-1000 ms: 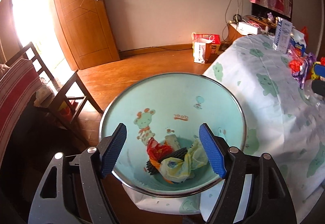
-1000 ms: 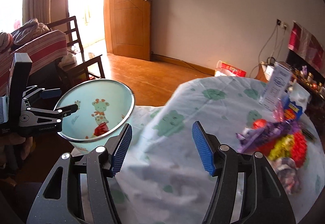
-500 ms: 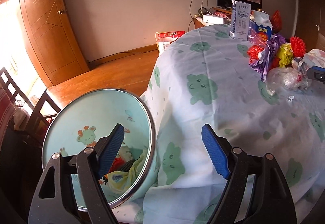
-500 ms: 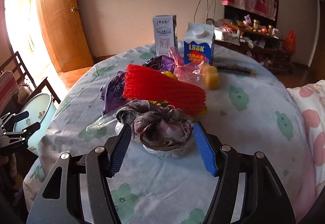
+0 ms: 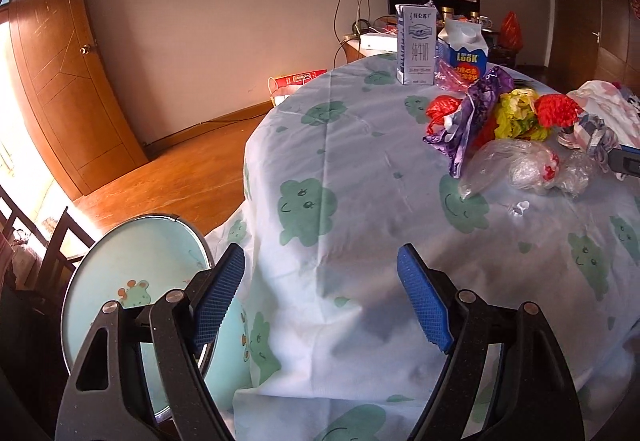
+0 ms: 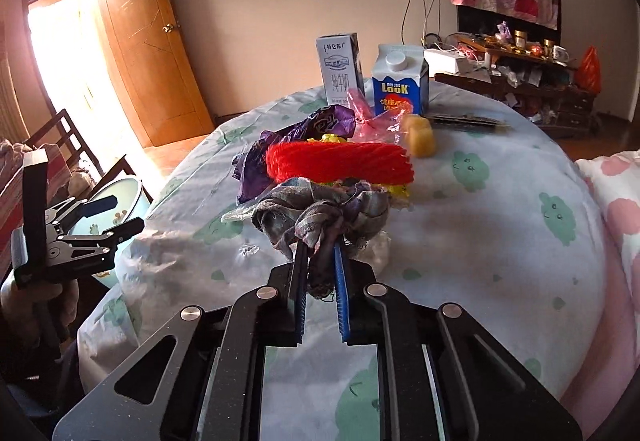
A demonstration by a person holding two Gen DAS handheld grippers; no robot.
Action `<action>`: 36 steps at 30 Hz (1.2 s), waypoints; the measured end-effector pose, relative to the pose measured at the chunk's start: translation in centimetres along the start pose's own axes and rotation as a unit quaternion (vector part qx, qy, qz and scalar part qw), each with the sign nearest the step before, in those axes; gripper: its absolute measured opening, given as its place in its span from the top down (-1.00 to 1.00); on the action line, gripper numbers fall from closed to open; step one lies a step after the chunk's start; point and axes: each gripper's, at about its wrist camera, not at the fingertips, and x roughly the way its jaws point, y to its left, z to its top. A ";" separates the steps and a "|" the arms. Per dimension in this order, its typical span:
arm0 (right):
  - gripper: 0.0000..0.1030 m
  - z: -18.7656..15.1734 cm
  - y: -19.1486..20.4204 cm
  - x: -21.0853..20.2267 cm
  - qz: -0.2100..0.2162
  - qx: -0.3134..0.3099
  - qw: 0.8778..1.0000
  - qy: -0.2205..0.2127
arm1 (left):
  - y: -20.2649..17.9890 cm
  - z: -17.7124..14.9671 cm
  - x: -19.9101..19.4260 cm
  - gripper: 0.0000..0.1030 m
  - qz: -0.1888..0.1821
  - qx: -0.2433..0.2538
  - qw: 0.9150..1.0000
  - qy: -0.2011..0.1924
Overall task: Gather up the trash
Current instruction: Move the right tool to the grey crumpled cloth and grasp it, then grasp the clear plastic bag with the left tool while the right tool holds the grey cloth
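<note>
The right hand-held gripper (image 6: 320,261) is clamped on a crumpled grey-purple checked cloth rag (image 6: 320,211) at the near edge of the trash pile on the round tabletop (image 6: 500,225) with its cloud-print cover, just in front of a red foam net sleeve (image 6: 340,161). The left hand-held gripper (image 5: 320,301), jaws wide apart, hangs at the tabletop's left edge beside the pale-blue giraffe-print waste bin (image 5: 120,269).
</note>
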 end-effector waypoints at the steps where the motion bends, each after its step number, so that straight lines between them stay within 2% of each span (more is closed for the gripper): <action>1: 0.74 0.1 -0.3 -0.3 -0.001 0.003 1.000 -0.001 | -0.4 0.1 0.1 -0.50 -0.001 0.002 1.000 0.001; 5: 0.74 -0.8 -1.9 -0.6 -0.065 0.002 0.998 0.008 | -1.9 0.5 0.2 -0.50 -0.013 0.012 1.000 0.000; 9: 0.74 -1.3 -4.9 -0.3 -0.097 0.042 0.994 0.005 | -3.7 1.2 0.1 -0.50 -0.025 0.022 0.999 -0.005; 20: 0.74 -2.6 -8.6 -1.6 -0.125 0.063 0.990 -0.014 | -11.6 3.7 1.2 -0.50 -0.081 0.070 0.994 -0.016; 28: 0.74 -3.1 -9.9 -1.4 -0.126 0.077 0.989 -0.022 | -14.7 4.6 2.6 -0.46 -0.105 0.084 0.991 -0.003; 30: 0.74 -3.2 -9.8 -1.4 -0.122 0.077 0.989 -0.024 | -15.1 4.9 2.9 -0.28 -0.112 0.089 0.990 0.000; 31: 0.74 -3.2 -9.7 -1.3 -0.120 0.077 0.990 -0.024 | -15.4 5.0 3.0 0.05 -0.123 0.094 0.988 0.002; 32: 0.74 -3.2 -9.6 -1.2 -0.118 0.075 0.990 -0.024 | -15.7 5.0 3.2 0.48 -0.135 0.101 0.986 0.009; 33: 0.74 -3.2 -9.4 -1.1 -0.116 0.074 0.990 -0.025 | -16.0 5.0 3.5 0.69 -0.144 0.106 0.984 0.016; 34: 0.74 -3.3 -9.3 -1.0 -0.115 0.073 0.990 -0.025 | -16.2 5.0 3.8 0.99 -0.149 0.108 0.983 0.022; 36: 0.74 -3.3 -9.0 -0.9 -0.111 0.071 0.991 -0.026 | -16.3 4.9 3.9 1.00 -0.154 0.107 0.982 0.024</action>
